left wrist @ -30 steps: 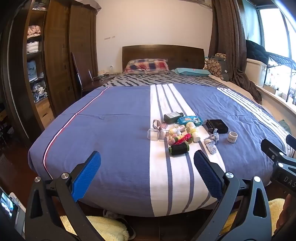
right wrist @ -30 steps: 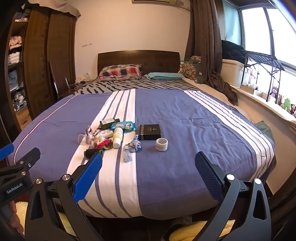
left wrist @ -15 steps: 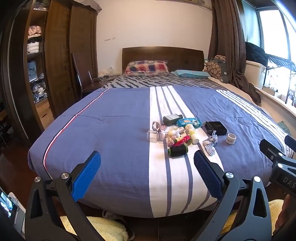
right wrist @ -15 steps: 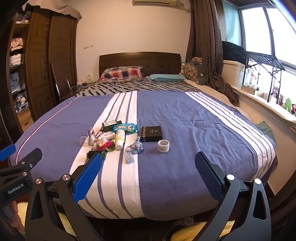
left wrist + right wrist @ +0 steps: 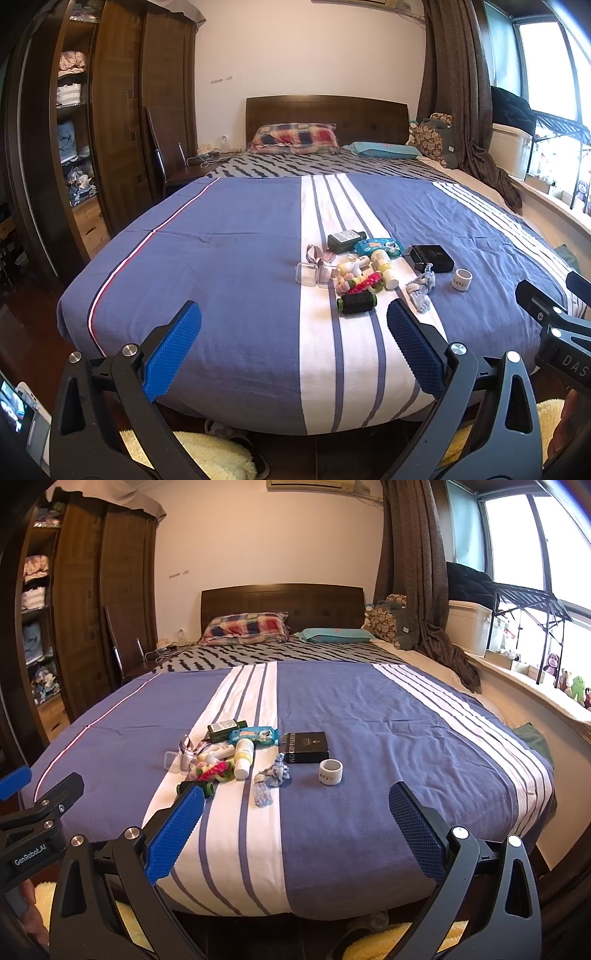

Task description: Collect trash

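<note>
Clutter pile [image 5: 354,269] lies mid-bed on the white stripe: black spool [image 5: 356,302] nearest, white ring [image 5: 330,771] at right. Bed [image 5: 406,720] beneath. Left tool [image 5: 291,350] and right tool [image 5: 295,830] both spread, empty, at the near edge.

The left gripper [image 5: 293,347] is held level with its two blue-padded fingers [image 5: 171,350] spread wide apart, nothing between them. The right gripper [image 5: 295,829] sits just beside it at about the same height, its blue fingers [image 5: 415,830] likewise wide apart and empty. Each gripper's black frame shows at the edge of the other's view.
</note>
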